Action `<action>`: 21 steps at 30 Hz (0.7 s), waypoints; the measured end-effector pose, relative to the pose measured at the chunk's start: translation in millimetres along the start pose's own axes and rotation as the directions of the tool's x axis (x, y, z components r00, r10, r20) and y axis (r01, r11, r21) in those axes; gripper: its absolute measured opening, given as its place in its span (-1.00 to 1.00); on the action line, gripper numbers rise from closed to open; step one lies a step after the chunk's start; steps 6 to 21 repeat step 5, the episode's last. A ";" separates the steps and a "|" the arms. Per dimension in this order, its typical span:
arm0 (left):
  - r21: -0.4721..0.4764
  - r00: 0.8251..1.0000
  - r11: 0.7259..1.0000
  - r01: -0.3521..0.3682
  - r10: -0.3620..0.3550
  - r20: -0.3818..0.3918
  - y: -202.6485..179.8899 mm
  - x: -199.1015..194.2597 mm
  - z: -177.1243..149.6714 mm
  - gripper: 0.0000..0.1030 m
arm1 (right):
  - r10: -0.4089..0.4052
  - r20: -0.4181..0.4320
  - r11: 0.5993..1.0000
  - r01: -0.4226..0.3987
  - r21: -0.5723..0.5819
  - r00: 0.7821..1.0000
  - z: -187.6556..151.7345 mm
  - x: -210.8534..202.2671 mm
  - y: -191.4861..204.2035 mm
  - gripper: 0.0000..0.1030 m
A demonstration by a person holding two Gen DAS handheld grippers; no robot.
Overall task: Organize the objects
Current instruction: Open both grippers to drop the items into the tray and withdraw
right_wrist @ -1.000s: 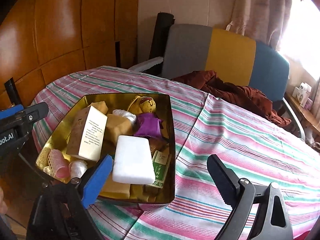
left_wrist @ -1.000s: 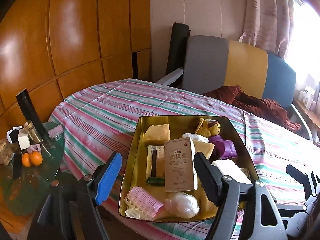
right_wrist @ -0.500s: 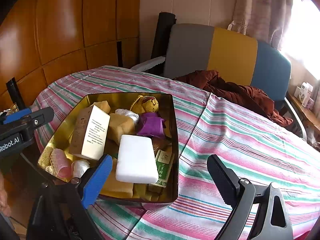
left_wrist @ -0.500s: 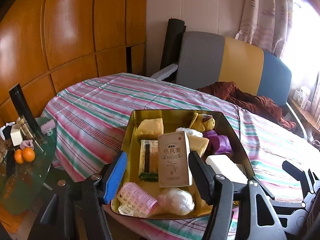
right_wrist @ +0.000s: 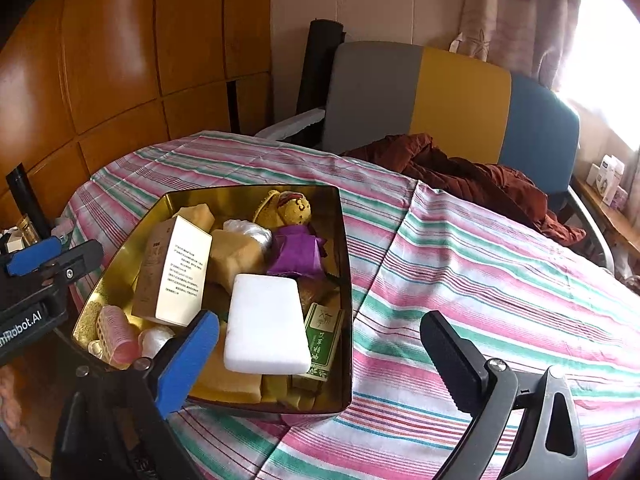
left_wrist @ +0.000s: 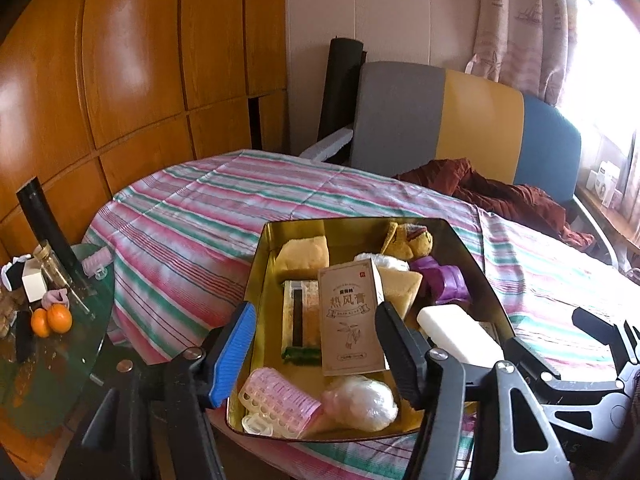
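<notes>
A gold tin tray [left_wrist: 260,256] [right_wrist: 345,264] sits near the front edge of the striped table. It holds a brown carton [left_wrist: 350,322] [right_wrist: 176,270], a white block [left_wrist: 458,330] [right_wrist: 264,326], a pink hair roller [left_wrist: 280,402] [right_wrist: 116,334], a purple item [left_wrist: 444,280] [right_wrist: 298,250], a yellow plush toy [left_wrist: 408,238] [right_wrist: 292,208], a green packet [right_wrist: 322,338] and several tan sponges. My left gripper [left_wrist: 316,356] is open and empty, hovering over the tray's near end. My right gripper [right_wrist: 320,356] is open and empty at the tray's front right corner.
A glass side table [left_wrist: 44,344] at the left carries oranges [left_wrist: 52,320], a jar and small items. A grey, yellow and blue sofa [right_wrist: 460,96] with a dark red cloth [right_wrist: 460,176] stands behind the table. Striped tablecloth [right_wrist: 480,280] spreads right of the tray.
Both grippers have drifted slightly closer over the tray. The left gripper's jaws frame the carton more tightly. Nothing in the tray has moved.
</notes>
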State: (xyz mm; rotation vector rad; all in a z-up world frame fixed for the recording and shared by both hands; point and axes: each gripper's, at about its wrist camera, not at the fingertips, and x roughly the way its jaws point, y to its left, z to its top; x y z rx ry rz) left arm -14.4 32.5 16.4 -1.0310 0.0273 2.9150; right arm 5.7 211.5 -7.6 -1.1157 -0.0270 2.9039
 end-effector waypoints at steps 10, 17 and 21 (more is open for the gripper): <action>0.004 1.000 1.000 0.001 -0.001 0.000 1.2 0.6 0.7 0.14 | 0.001 -0.003 1.000 -0.001 -0.003 1.000 -0.5 1.5 0.9 0.97; 0.004 1.000 1.000 0.001 -0.001 0.000 1.2 0.6 0.7 0.14 | 0.001 -0.003 1.000 -0.001 -0.003 1.000 -0.5 1.5 0.9 0.97; 0.004 1.000 1.000 0.001 -0.001 0.000 1.2 0.6 0.7 0.14 | 0.001 -0.003 1.000 -0.001 -0.003 1.000 -0.5 1.5 0.9 0.97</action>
